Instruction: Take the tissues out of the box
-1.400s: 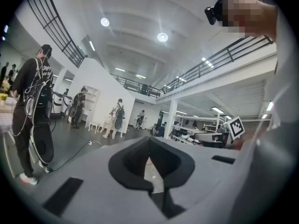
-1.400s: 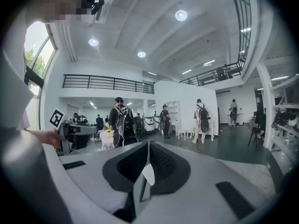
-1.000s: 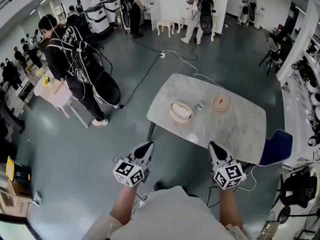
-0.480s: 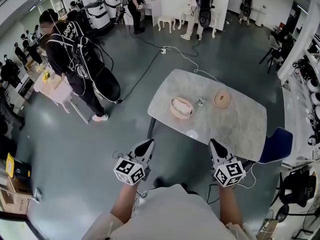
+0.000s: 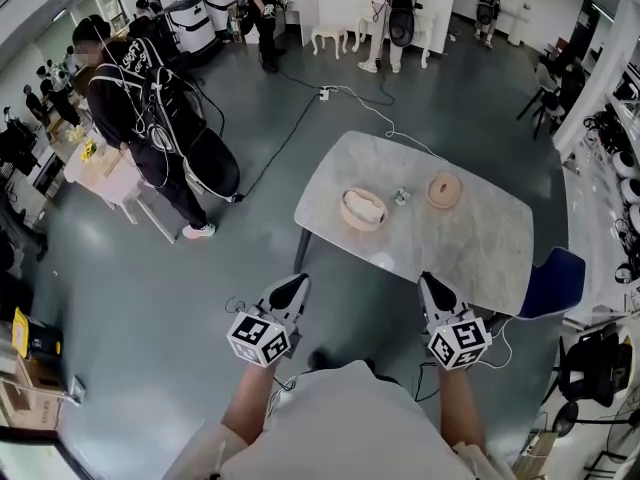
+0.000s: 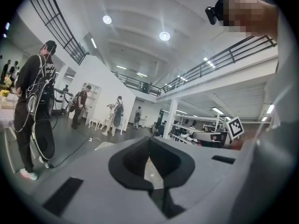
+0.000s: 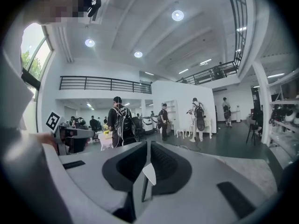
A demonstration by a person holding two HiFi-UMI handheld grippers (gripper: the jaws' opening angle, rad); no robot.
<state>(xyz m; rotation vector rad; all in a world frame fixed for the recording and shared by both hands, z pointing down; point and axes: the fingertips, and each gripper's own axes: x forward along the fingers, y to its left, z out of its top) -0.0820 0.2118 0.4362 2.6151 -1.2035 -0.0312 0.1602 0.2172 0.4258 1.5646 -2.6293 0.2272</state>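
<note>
A round tan tissue box (image 5: 362, 209) with white tissue showing in its open top stands on the marble table (image 5: 470, 253). Its round lid (image 5: 443, 189) lies to the right, with a small object (image 5: 400, 197) between them. My left gripper (image 5: 290, 290) is held close to my body over the floor, short of the table's near edge, jaws shut and empty. My right gripper (image 5: 433, 290) hovers at the table's near edge, also shut on nothing. In the left gripper view the pads (image 6: 149, 157) meet; in the right gripper view my right gripper (image 7: 147, 164) points level across the room.
A blue chair (image 5: 555, 280) stands at the table's right end. A person in black with a backpack (image 5: 150, 118) stands at the left by a small pink table (image 5: 105, 183). A cable (image 5: 290, 138) runs across the floor. More people stand at the far wall.
Both grippers keep their place near my body. The table and box have drifted slightly up in the head view, and the person in black has shifted a little left.
</note>
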